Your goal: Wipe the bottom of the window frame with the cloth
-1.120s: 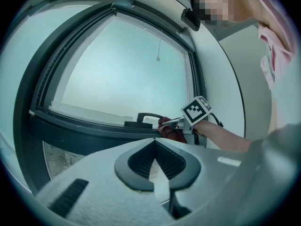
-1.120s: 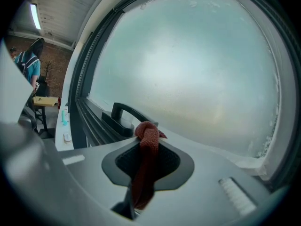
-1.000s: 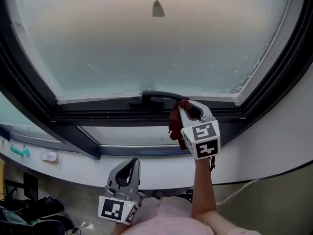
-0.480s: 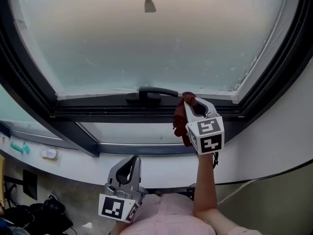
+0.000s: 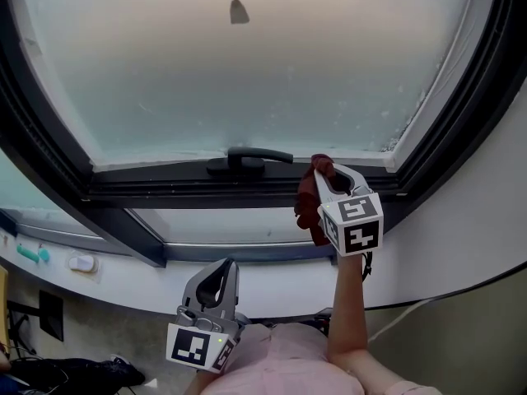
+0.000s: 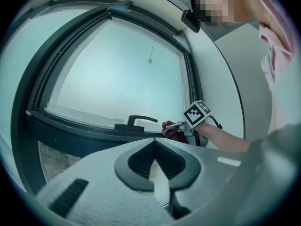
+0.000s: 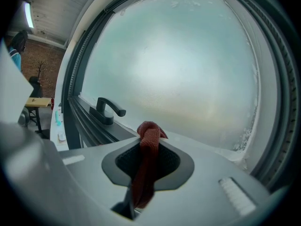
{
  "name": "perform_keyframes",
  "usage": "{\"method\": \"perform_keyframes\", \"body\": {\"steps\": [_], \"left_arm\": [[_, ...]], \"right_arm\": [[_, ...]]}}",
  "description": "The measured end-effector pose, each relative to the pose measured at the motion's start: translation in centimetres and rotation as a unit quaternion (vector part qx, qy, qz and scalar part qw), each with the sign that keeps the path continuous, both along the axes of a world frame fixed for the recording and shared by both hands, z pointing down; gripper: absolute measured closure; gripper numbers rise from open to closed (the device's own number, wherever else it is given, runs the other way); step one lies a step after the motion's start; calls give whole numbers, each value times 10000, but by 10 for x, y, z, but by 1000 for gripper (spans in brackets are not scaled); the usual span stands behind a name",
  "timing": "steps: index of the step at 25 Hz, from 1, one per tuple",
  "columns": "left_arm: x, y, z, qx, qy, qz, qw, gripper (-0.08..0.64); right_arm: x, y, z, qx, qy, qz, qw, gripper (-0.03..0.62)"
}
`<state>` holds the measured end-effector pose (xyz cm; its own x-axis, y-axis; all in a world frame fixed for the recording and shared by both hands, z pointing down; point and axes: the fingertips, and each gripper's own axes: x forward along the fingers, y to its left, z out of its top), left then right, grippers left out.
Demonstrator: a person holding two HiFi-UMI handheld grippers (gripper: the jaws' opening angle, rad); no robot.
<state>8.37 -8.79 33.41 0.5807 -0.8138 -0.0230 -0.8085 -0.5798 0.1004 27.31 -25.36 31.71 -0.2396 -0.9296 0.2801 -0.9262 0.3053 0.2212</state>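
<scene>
**Wipe under way near mid-rail; stretch already covered unclear**

From the head view: finds the right tongs (image 5: 325, 171) raised to the bottom of the window frame (image 5: 165, 189), pinching a red cloth (image 5: 306, 204) whose upper bunch meets the dark rail just right of the handle (image 5: 247, 159). Places the left tongs (image 5: 221, 274) low, near the body, well apart from the frame.

From the left gripper view: shows its own tongs pressed together with nothing between them, taking no part in the work. Catches the cloth (image 6: 171, 132) far ahead at the rail, beside the handle.

From the right gripper view: confirms these tongs clamped on the cloth (image 7: 146, 168), with a knot of it poking past the tips toward the pale ledge under the glass.

On progress: looks like mid-wipe, with contact roughly at the middle of the bottom rail. Cannot tell from any view which stretch is already clean, since no wipe mark shows. Probably leaves the run to the right corner, and possibly the part left of the handle.
</scene>
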Motion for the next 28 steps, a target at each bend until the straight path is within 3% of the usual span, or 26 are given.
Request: {"method": "perform_keyframes", "body": {"steps": [28], "left_arm": [[29,-3,-3,14,-95,204,9997,560]], "right_arm": [[70,6,1,28,-363,414,9985,535]]}}
